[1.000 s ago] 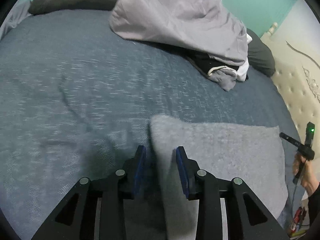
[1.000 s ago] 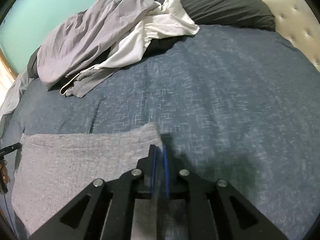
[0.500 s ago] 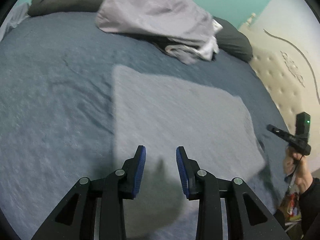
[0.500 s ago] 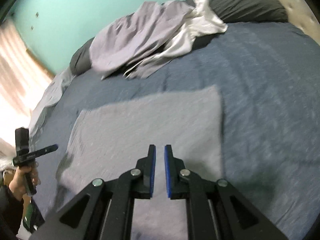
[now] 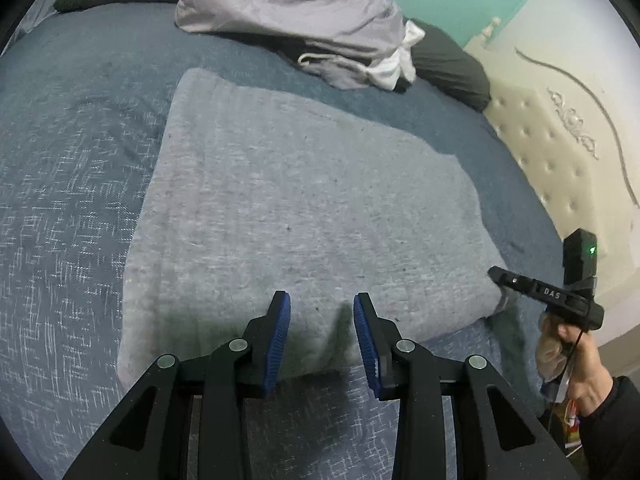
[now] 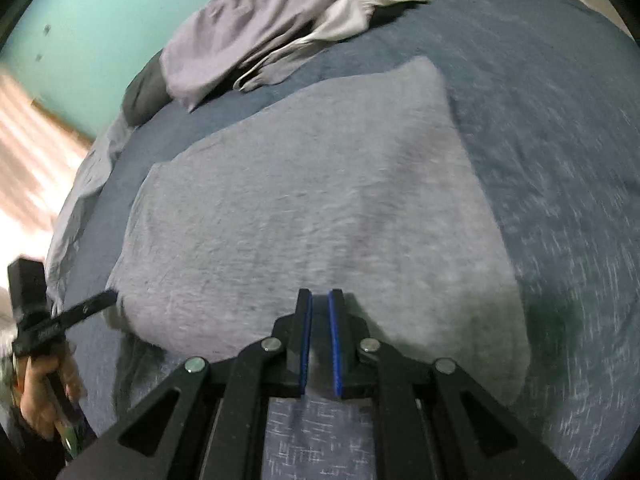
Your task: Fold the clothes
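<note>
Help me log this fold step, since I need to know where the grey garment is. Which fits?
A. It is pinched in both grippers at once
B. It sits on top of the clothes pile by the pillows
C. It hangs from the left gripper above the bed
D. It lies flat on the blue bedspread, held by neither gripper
D: the grey garment lies spread on the blue bedspread, with nothing between the fingers of the left gripper or the right gripper.

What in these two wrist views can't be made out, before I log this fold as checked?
- Folded grey garment: its type; both views show only a plain rectangle.
- Clothes pile: the number of pieces; they overlap, and the top edge cuts the pile off in the right wrist view.
- Right gripper: jaws nearly shut; whether anything is pinched, since the gap looks bare but dark.
- Bedspread texture: blurred in the right wrist view.
</note>
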Motion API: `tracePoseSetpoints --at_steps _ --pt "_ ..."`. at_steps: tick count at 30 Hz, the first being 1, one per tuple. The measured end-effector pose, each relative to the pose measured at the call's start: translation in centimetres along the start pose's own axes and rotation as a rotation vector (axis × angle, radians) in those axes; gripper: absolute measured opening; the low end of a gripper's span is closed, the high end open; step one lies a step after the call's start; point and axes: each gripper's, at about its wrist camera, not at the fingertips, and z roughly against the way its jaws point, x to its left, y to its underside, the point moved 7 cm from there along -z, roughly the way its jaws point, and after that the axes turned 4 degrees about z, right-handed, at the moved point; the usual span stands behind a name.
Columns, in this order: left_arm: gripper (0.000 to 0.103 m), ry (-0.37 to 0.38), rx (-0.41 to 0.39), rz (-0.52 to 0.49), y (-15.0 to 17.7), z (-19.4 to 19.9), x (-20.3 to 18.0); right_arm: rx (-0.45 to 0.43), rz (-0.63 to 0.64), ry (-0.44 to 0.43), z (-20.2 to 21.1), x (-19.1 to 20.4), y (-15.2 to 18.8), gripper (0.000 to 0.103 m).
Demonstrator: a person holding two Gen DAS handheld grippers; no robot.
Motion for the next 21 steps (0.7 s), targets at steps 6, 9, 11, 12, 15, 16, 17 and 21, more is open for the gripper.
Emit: tracePoseSetpoints --at_steps 6,9,11,12,15,16,17,21 --pt "0.043 0.031 -0.050 0.024 1.1 0.9 -0.1 -0.004 0.053 -0.075 -0.1 4.9 0.0 0.008" --pt "0.043 0.026 -0.075 0.037 1.5 1.2 0.2 0.010 0.066 -0.122 -1.0 8.0 0.4 0.008" --pt "0.043 0.023 -0.090 0.048 1.6 1.2 0.5 0.025 0.071 -0.139 -1.9 9.6 0.7 0.008" --pt "0.043 0.020 -0.095 0.050 1.7 1.1 0.6 0.033 0.077 -0.139 -2.4 10.3 1.0 0.008" --pt "0.043 0.005 -0.104 0.040 1.8 0.9 1.2 0.060 0.098 -0.111 -4.1 11.7 1.5 0.008" --pt "0.043 0.005 -0.101 0.033 1.8 0.8 1.4 0.074 0.099 -0.089 -4.8 11.7 1.7 0.008" --pt "0.043 0.007 -0.100 0.029 1.9 0.8 1.6 0.090 0.096 -0.065 -5.4 11.4 1.9 0.008" --pt "0.043 0.042 -0.116 0.045 1.7 1.6 2.1 0.147 0.043 -0.008 -7.7 10.1 3.3 0.006"
